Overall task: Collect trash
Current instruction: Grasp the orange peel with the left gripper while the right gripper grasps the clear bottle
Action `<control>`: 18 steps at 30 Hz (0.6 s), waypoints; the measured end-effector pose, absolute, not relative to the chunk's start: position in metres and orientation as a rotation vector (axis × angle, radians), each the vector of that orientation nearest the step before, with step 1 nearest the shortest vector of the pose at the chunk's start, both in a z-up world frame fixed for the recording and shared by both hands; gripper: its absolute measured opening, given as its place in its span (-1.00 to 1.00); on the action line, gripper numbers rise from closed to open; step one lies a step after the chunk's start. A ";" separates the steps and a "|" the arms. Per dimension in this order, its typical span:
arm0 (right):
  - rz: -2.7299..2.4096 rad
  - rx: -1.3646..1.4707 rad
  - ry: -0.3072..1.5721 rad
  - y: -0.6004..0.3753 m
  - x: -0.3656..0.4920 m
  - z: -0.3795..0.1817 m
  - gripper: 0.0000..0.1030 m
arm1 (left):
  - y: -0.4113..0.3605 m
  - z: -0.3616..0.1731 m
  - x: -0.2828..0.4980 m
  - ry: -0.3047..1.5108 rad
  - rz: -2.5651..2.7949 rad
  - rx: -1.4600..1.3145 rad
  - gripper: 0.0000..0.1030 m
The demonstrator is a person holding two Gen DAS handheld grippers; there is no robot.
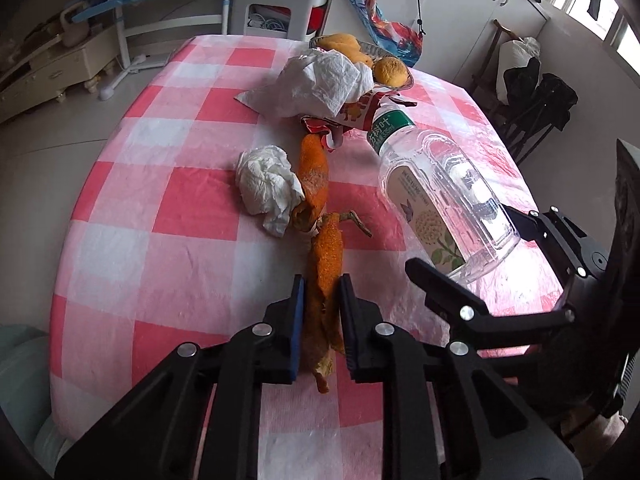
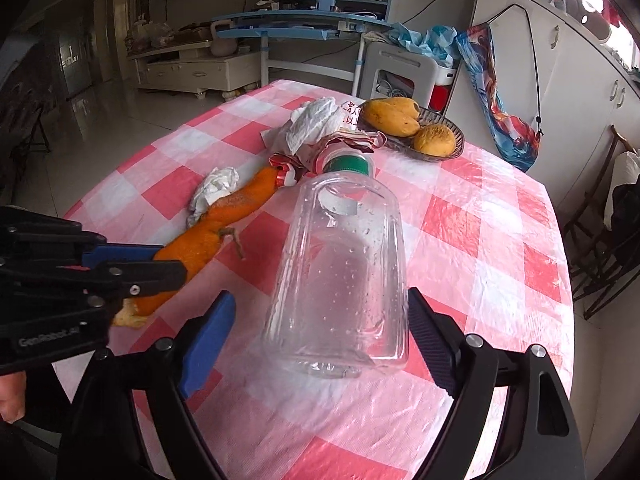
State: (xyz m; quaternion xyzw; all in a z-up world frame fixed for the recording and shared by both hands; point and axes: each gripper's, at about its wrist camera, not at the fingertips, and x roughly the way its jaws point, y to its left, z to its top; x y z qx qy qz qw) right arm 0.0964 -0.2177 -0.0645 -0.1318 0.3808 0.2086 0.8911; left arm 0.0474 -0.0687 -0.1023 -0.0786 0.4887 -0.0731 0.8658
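A long orange peel lies on the pink checked tablecloth. My left gripper is shut on the peel's near end; it also shows in the right wrist view. A clear empty plastic bottle with a green cap lies on its side. My right gripper is open, its fingers on either side of the bottle's base, not closed on it. A crumpled white tissue touches the peel. A larger tissue and a torn red wrapper lie behind.
A dish with mangoes stands at the table's far side. The table edge curves close on the left and right. Chairs stand to the right, a white stool and a desk behind the table.
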 end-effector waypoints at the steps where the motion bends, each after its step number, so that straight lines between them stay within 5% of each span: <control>1: 0.429 -0.262 0.791 -0.220 0.097 -0.065 0.57 | -0.069 -0.102 0.046 1.024 -0.151 -0.161 -0.67; 5: 0.426 -0.204 0.794 -0.234 0.105 -0.063 0.40 | -0.074 -0.104 0.046 1.019 -0.142 -0.126 -0.55; 6: 0.430 -0.188 0.804 -0.236 0.107 -0.064 0.08 | -0.076 -0.106 0.047 1.022 -0.132 -0.116 -0.46; 9: 0.442 -0.163 0.812 -0.242 0.106 -0.064 0.09 | -0.082 -0.108 0.047 0.993 -0.119 -0.079 -0.39; 11: 0.455 -0.155 0.814 -0.246 0.101 -0.060 0.08 | -0.081 -0.107 0.047 1.000 -0.142 -0.093 -0.64; 18: 0.558 -0.071 0.799 -0.269 0.051 -0.033 0.08 | -0.063 -0.084 0.029 0.962 -0.131 -0.129 -0.70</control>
